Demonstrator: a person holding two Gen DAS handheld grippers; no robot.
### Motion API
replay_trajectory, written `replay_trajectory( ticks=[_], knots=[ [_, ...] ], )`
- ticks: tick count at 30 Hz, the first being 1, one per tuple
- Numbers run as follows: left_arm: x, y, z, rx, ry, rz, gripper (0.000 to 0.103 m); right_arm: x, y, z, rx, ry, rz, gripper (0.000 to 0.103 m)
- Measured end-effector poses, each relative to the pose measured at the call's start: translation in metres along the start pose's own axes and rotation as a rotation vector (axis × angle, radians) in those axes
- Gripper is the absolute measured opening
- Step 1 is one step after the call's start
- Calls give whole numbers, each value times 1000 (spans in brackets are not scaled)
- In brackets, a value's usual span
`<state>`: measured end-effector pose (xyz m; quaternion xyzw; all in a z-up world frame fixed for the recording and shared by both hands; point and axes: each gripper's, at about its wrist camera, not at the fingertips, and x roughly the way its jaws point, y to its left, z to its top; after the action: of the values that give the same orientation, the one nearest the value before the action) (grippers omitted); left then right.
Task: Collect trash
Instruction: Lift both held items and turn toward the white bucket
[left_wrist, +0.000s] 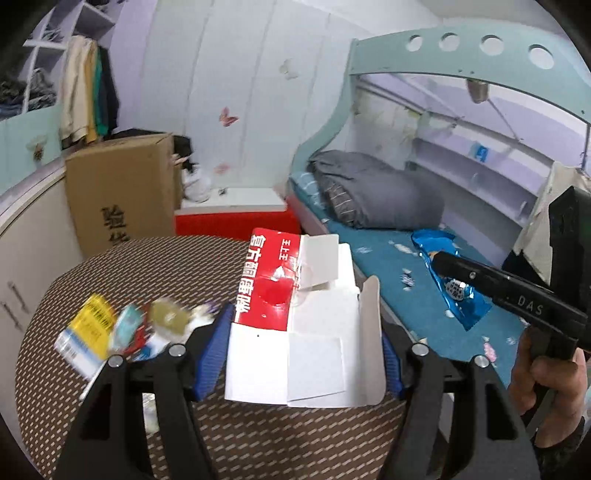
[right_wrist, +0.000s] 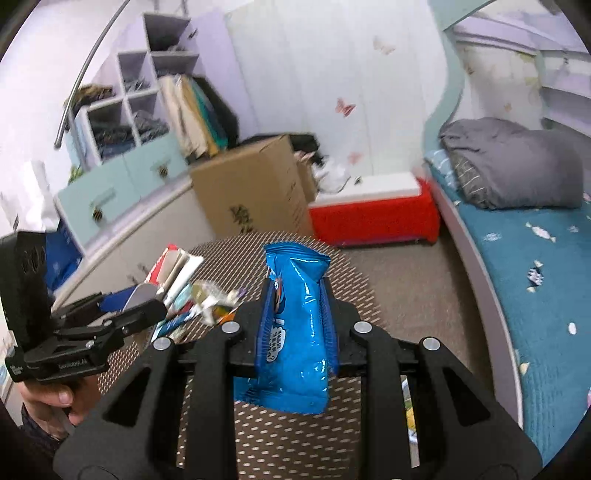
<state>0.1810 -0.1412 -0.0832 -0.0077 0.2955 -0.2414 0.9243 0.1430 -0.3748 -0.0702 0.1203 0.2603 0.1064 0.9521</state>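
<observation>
My left gripper (left_wrist: 301, 354) is shut on an opened red and white cardboard box (left_wrist: 295, 325), held above the round brown patterned table (left_wrist: 155, 266). My right gripper (right_wrist: 297, 325) is shut on a shiny blue snack wrapper (right_wrist: 295, 332), also above the table (right_wrist: 343, 295). In the left wrist view the right gripper (left_wrist: 454, 269) shows at the right with the blue wrapper (left_wrist: 450, 284) over the bed. In the right wrist view the left gripper (right_wrist: 147, 299) shows at the left holding the box (right_wrist: 173, 269). Several small wrappers and packets (left_wrist: 122, 328) lie in a pile on the table, also in the right wrist view (right_wrist: 207, 302).
A tall cardboard box (left_wrist: 122, 192) and a red and white chest (left_wrist: 236, 214) stand behind the table. A bed with a teal sheet (left_wrist: 399, 266) and a grey folded blanket (left_wrist: 376, 192) runs along the right. Cabinets and shelves (right_wrist: 122, 122) line the left wall.
</observation>
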Motion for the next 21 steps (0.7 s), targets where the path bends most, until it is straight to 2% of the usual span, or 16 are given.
replay_trajectory(
  ticks=[9, 13, 21],
  knots=[
    [53, -75, 25, 39, 32, -129, 67, -40, -86, 15, 134, -83, -115, 24],
    [83, -100, 27, 40, 72, -175, 67, -39, -124, 7, 196, -71, -172, 24],
    [152, -144, 18, 66, 187, -226, 67, -10, -201, -28, 333, 15, -266, 24]
  ],
)
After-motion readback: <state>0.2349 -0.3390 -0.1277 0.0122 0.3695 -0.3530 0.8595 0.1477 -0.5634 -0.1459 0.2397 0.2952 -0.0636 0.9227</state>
